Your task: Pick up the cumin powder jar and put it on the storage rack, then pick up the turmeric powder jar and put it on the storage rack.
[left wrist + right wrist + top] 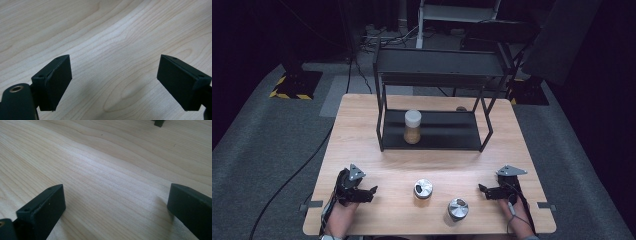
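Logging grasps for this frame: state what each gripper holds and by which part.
Nothing is held. The left gripper and right gripper both rest open on the table, jaws apart over bare wood, short of the two metal-lidded jars.

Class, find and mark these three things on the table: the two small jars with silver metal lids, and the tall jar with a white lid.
Left silver-lidded jar (423, 188), high view, on its shiny lid.
Right silver-lidded jar (458, 208), high view, on its lid.
Tall white-lidded jar (412, 127), high view, on its amber body.
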Motion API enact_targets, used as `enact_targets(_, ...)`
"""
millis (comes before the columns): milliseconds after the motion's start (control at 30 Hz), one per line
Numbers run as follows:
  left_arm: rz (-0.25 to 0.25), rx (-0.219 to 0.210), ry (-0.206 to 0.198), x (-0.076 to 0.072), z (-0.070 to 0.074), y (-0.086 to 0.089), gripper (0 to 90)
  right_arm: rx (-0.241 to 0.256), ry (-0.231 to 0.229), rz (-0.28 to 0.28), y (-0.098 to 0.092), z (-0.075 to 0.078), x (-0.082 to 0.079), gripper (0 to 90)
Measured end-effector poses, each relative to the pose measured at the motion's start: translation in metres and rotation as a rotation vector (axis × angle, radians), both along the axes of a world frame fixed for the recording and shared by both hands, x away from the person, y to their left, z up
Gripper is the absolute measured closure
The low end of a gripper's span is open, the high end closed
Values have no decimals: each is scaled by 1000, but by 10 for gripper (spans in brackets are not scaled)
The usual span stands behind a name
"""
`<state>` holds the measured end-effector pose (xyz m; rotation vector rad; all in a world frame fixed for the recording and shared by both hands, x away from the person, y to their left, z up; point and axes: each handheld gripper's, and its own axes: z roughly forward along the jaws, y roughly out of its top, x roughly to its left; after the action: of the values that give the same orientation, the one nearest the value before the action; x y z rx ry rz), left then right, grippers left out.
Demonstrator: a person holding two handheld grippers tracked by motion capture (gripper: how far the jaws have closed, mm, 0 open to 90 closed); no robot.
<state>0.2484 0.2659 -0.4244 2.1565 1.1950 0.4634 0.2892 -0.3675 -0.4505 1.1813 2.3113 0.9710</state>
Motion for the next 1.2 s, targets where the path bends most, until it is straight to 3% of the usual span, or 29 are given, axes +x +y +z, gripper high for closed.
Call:
enact_targets(267, 14, 15, -17, -8, -16, 0, 114, 0, 0, 0, 0, 0, 0, 11)
enact_targets(433, 48, -44, -30, -13, -27, 9, 73, 0, 0, 0, 0, 0, 0, 10)
enact_targets(1200, 41, -43, -28, -13, -27, 9, 47, 1, 7, 19, -2, 1, 4, 1)
